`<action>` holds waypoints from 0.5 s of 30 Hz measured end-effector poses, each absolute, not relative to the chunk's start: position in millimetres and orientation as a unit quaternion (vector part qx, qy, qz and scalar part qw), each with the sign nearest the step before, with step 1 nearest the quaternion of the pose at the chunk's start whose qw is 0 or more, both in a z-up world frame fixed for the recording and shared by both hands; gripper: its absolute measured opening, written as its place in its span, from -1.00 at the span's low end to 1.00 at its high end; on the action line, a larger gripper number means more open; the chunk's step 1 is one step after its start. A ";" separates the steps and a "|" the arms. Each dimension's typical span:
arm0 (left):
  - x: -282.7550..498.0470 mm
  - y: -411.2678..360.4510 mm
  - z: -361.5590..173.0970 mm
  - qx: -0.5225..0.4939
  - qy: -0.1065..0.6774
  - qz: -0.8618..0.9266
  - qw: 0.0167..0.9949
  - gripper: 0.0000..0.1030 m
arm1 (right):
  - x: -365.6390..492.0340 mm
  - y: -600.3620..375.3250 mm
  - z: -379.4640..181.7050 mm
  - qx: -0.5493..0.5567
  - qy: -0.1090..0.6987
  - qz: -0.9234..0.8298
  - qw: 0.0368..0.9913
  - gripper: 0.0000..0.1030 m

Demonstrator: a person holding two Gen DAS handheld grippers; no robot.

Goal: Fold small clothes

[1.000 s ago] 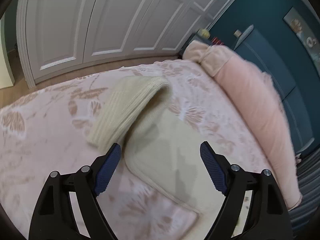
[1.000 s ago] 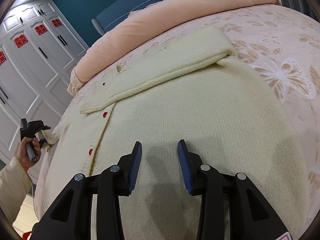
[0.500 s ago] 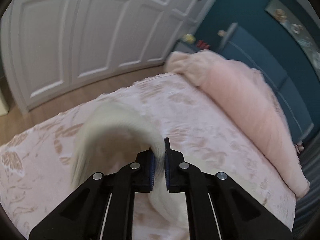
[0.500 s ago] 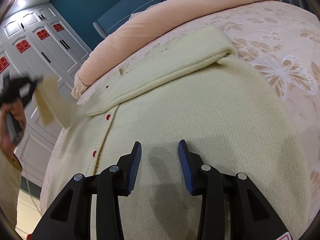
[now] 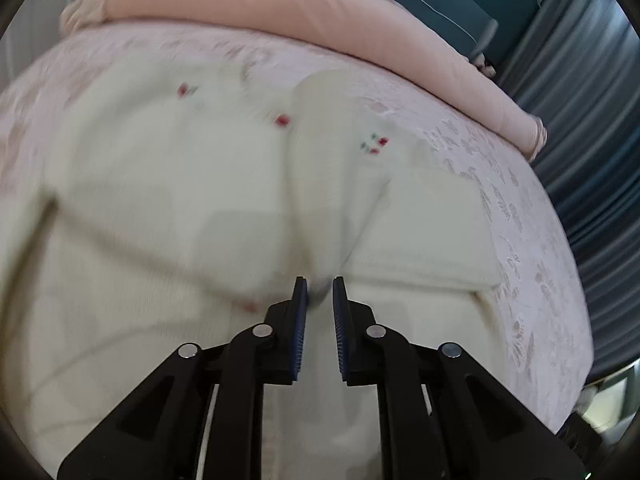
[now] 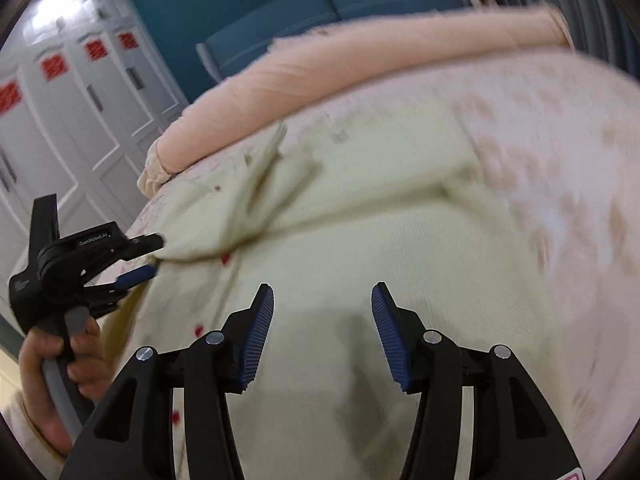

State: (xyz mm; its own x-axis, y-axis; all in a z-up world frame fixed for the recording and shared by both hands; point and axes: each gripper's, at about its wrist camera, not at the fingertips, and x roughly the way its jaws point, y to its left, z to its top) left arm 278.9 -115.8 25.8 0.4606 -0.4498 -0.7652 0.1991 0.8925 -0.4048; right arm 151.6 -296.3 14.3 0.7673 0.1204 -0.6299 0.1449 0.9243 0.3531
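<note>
Since the earlier frames the left claw (image 5: pixel 319 294) has swung from the wardrobe side of the bed to over the cream cardigan (image 5: pixel 168 208), carrying the sleeve (image 5: pixel 324 184) with it. Its jaws closed on the sleeve and have just been easing apart slightly; a fold of the sleeve sits in the narrow gap, and blur hides whether the pads press on it. In the right wrist view this claw (image 6: pixel 154 254) sits at the near left edge of the cardigan (image 6: pixel 360 248), its blue fingers (image 6: pixel 136 275) at the cloth.

The right claw (image 6: pixel 322 312) has lifted a little and its jaws have just been opening; they stand well apart above the cardigan's body with nothing between them.

The person's hand (image 6: pixel 60 364) is wrapped round the left tool's grey handle, low at the left edge, with a cream cuff below it. The left claw tilts down toward the bed.

The cardigan lies spread on the pink patterned bedspread (image 5: pixel 520 216), red buttons (image 6: pixel 226 258) down its front, the rolled peach quilt (image 5: pixel 280 4) beyond it at the far side.

White lettering on the left tool's black body reads "GenRobot.AI". The red emblems (image 6: pixel 54 66) on the white wardrobe doors are too blurred to read.
</note>
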 end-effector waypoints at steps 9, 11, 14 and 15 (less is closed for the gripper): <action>317.4 25.9 31.3 -0.278 0.452 -0.080 0.844 0.02 | 273.5 -273.8 41.0 0.195 0.354 0.015 0.914 0.09; 329.1 35.1 20.1 -0.323 0.465 -0.075 0.821 0.02 | 304.9 -264.3 37.4 0.180 0.374 0.009 0.910 0.09; 335.5 37.2 5.1 -0.361 0.473 -0.071 0.800 0.03 | 334.8 -247.8 26.8 0.157 0.397 0.005 0.904 0.02; 338.9 37.7 2.5 -0.363 0.473 -0.065 0.800 0.03 | 343.2 -243.4 20.2 0.149 0.407 0.004 0.901 -0.45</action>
State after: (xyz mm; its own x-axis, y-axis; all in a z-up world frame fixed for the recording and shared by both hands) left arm 338.9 37.7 2.5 0.5447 -0.4465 -0.7099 -0.2399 0.7281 -0.6421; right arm 343.2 -243.4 20.2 0.6685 0.1288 -0.7324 0.1137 0.9556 0.2718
